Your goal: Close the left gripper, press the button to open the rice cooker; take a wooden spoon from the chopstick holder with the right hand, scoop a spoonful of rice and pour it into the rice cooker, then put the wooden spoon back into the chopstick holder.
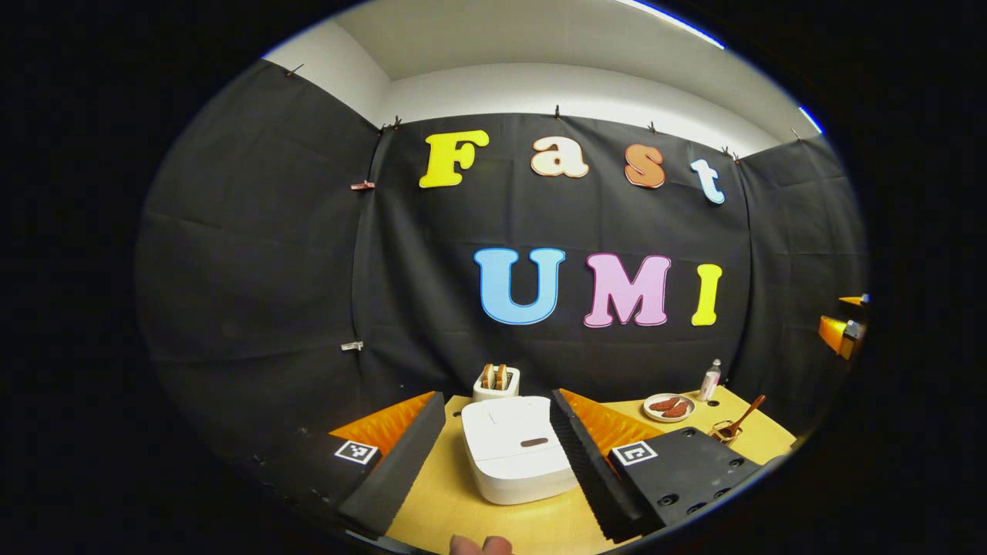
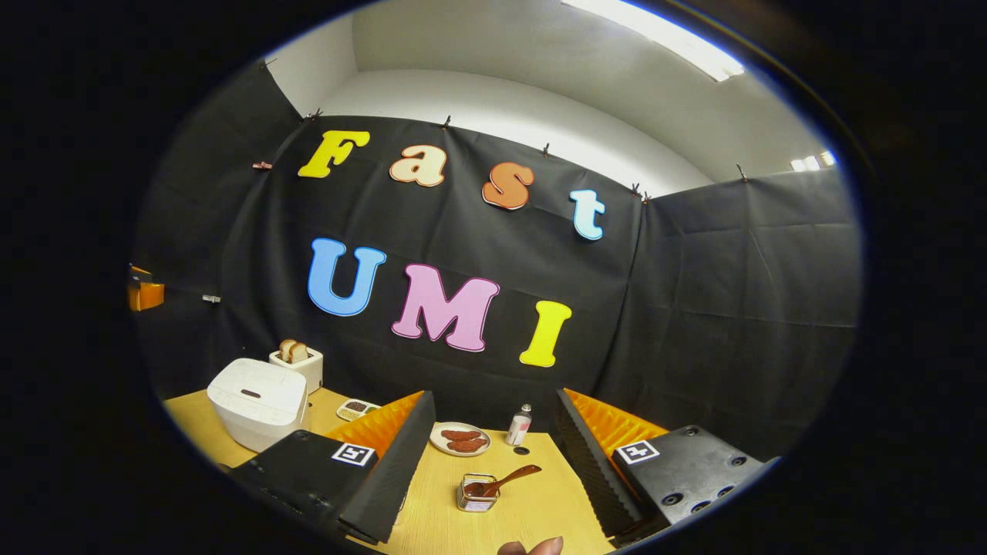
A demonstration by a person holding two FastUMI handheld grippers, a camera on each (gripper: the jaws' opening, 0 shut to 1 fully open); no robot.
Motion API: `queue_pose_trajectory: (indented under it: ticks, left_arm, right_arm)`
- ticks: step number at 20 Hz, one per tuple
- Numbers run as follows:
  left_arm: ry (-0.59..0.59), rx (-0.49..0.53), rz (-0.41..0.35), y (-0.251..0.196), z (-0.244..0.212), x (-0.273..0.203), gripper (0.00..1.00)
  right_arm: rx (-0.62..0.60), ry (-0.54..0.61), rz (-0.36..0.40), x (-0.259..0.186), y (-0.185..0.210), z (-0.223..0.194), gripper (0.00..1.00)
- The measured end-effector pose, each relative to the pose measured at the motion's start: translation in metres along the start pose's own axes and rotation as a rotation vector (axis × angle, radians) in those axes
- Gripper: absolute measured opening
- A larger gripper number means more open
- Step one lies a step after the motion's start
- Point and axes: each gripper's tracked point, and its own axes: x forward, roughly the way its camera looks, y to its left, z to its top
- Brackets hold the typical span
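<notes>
Two grippers are standing with fingers spread wide above a yellow table point(image 1: 447, 493). Between the left gripper's point(image 1: 493, 470) fingers, the white rice cooker point(image 1: 515, 447) is sitting with its lid down and its button point(image 1: 533, 442) untouched. Beyond it, a toaster point(image 1: 496, 381) is holding bread. Ahead of the right gripper point(image 2: 493, 493), between its fingers, the wire chopstick holder point(image 2: 476, 493) is standing with the wooden spoon point(image 2: 505, 481) leaning in it; farther off, a plate point(image 2: 460, 439) and a small bottle point(image 2: 520, 425) are resting side by side.
</notes>
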Motion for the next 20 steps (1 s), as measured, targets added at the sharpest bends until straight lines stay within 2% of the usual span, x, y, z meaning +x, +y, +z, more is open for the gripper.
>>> queue_pose_trajectory:
  ticks: [20]
  left_arm:
    - [0.002,0.008,-0.005,-0.0056,-0.0018,0.0043,0.95]
  right_arm:
    - [-0.011,-0.005,-0.017,-0.0013,-0.0011,-0.0006,0.97]
